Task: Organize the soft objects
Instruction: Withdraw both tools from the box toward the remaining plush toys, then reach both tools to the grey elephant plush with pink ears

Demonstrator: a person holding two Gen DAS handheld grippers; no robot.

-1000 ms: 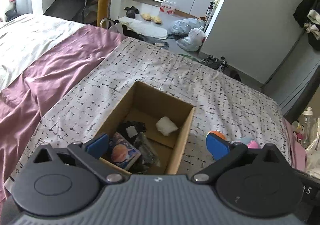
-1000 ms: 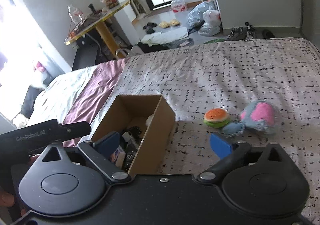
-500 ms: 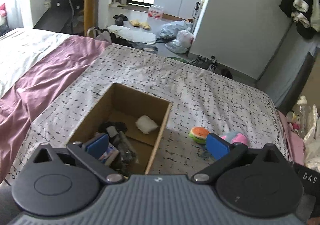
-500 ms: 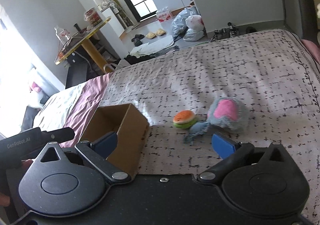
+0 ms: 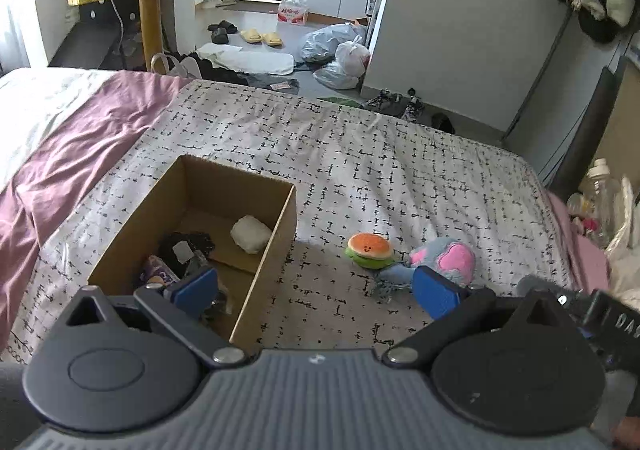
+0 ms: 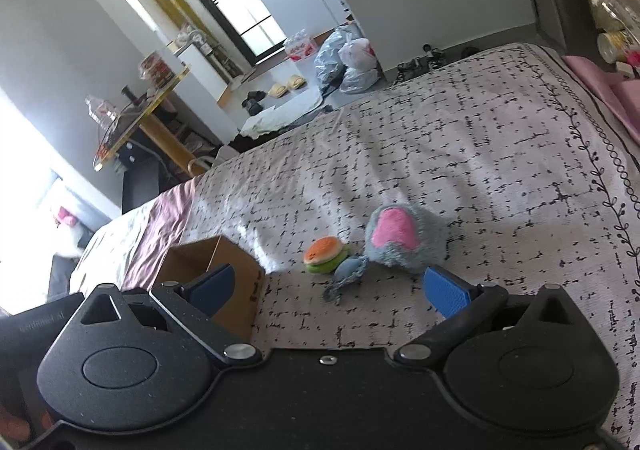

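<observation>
Pink sheet [image 5: 76, 138]: seen at the far left, rumpled beside the patterned bedspread [image 5: 360, 170], on which everything in play is resting.

Cardboard box [image 5: 280, 238]: now viewed from further back and higher than a second ago, so that its whole opening is taken in. A white soft lump [image 5: 251, 234] is lying near its right wall, with dark items and a printed packet [image 5: 160, 270] at the near end.

Left gripper [image 5: 316, 288]: held spread wide and empty, drawn back from over the box. Its left finger is seen against the box's near corner, its right finger in front of the plush.

Burger toy [image 5: 370, 250]: left out on the bedspread, just right of the box and apart from it.

Grey-and-pink plush [image 6: 404, 238]: lying touching or almost touching the burger toy [image 6: 325, 254], its blue knotted tail [image 6: 344, 274] trailing toward the camera.

Right gripper [image 6: 330, 288]: also spread wide with nothing held, and swung away from the box [image 6: 236, 282] so that both toys are now framed between its fingers.

Meaning for the task: two soft items are judged still unsorted; a pick by the right gripper looks to be lined up, the plush being nearest.
</observation>
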